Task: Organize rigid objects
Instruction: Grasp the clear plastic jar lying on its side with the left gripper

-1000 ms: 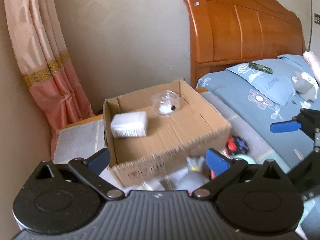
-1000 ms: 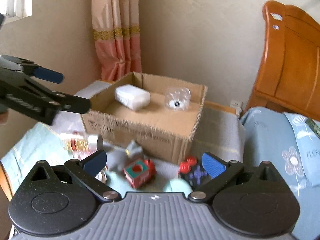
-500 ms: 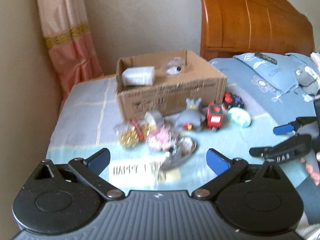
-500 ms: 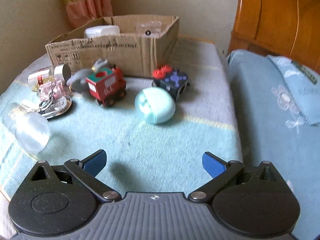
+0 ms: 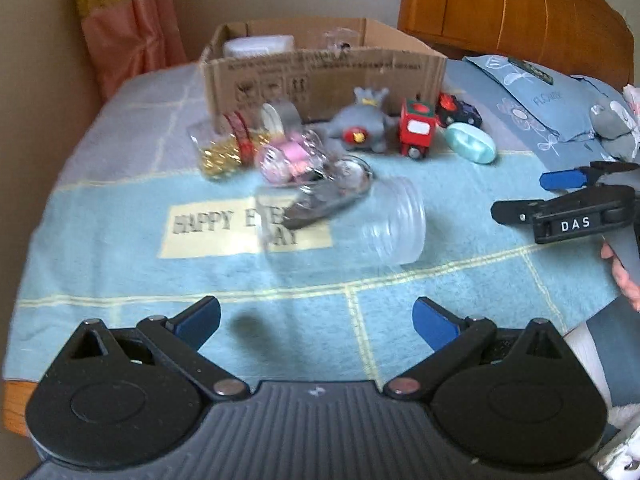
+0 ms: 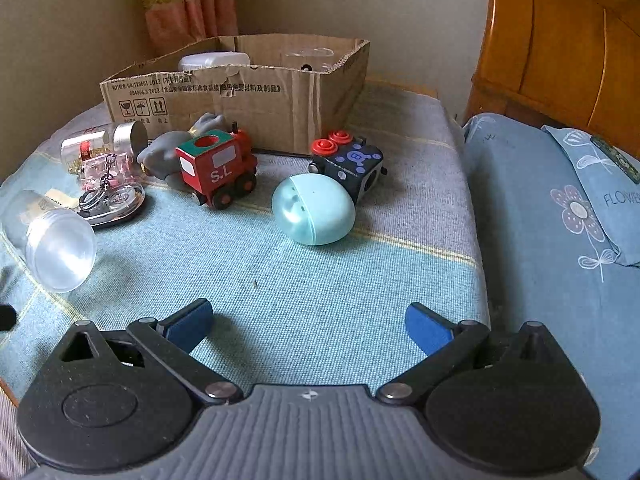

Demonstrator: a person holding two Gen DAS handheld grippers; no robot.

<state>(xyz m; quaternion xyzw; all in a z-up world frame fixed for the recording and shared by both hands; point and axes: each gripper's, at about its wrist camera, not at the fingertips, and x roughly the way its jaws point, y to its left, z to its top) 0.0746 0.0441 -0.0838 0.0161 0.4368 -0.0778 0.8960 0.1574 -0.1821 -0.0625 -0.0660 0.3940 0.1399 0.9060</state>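
A cardboard box (image 5: 320, 76) (image 6: 256, 96) stands at the far end of the bed, holding a white case (image 6: 214, 60) and a clear cup (image 6: 308, 58). In front of it lie a clear jar (image 5: 352, 224) (image 6: 52, 236) on its side, a red toy train (image 6: 218, 168) (image 5: 416, 130), a pale blue egg-shaped case (image 6: 314, 208) (image 5: 470, 144), a dark toy car (image 6: 352, 162), a grey figure (image 5: 360, 126), a small bottle with gold bits (image 6: 104, 144) and key rings (image 6: 112, 200). My left gripper (image 5: 316, 318) and right gripper (image 6: 308, 322) are open, empty and short of the objects.
The right gripper (image 5: 560, 196) shows at the right of the left wrist view, held by a hand (image 5: 624, 276). A wooden headboard (image 6: 560, 48), blue pillows (image 6: 600, 184) and a grey plush (image 5: 612, 120) lie right. A pink curtain (image 5: 124, 20) hangs in the corner.
Both grippers have pulled back from over the box toward the near end of the bed and dropped lower. The scattered objects now lie ahead of the fingers.
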